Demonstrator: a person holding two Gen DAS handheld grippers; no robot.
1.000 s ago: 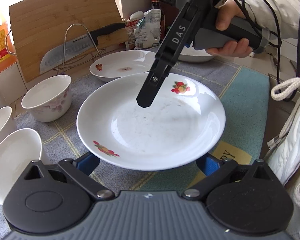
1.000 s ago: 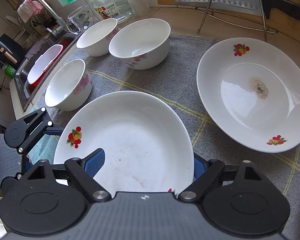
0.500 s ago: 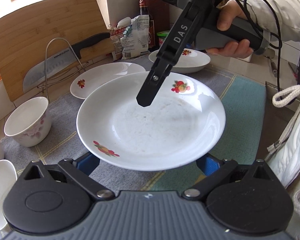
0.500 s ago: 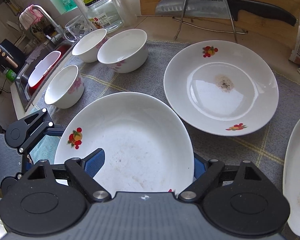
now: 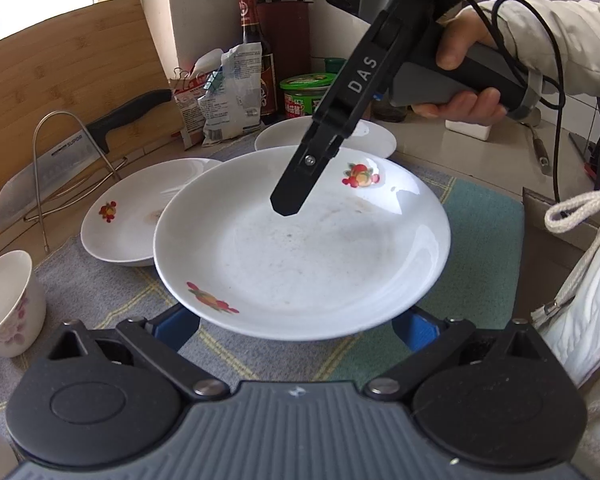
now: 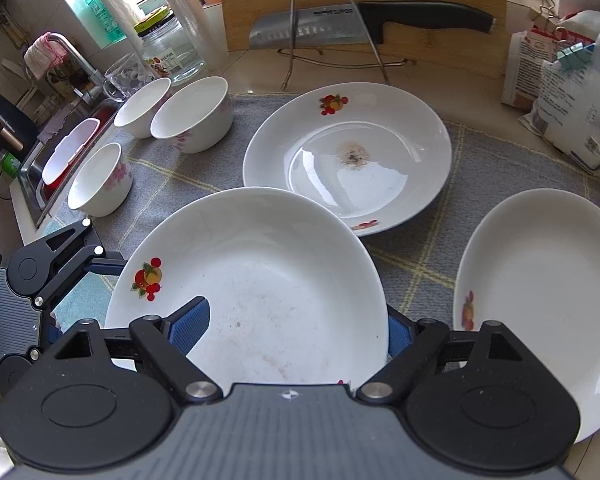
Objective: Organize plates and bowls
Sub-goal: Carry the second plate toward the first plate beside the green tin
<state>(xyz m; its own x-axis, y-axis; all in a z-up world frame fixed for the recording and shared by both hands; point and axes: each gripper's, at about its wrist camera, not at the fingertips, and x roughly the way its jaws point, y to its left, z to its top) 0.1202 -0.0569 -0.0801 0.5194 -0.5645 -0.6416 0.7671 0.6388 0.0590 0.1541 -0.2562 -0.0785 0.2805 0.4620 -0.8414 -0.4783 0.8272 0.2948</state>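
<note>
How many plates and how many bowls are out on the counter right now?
Plates: 3, the held plate, the stained plate and the plate on the right.
Bowls: 3, at and.
Total: 6.

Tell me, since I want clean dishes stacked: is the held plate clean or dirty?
Dirty. The plate shows brownish specks and smears across its well in both views. It holds no food.
</note>
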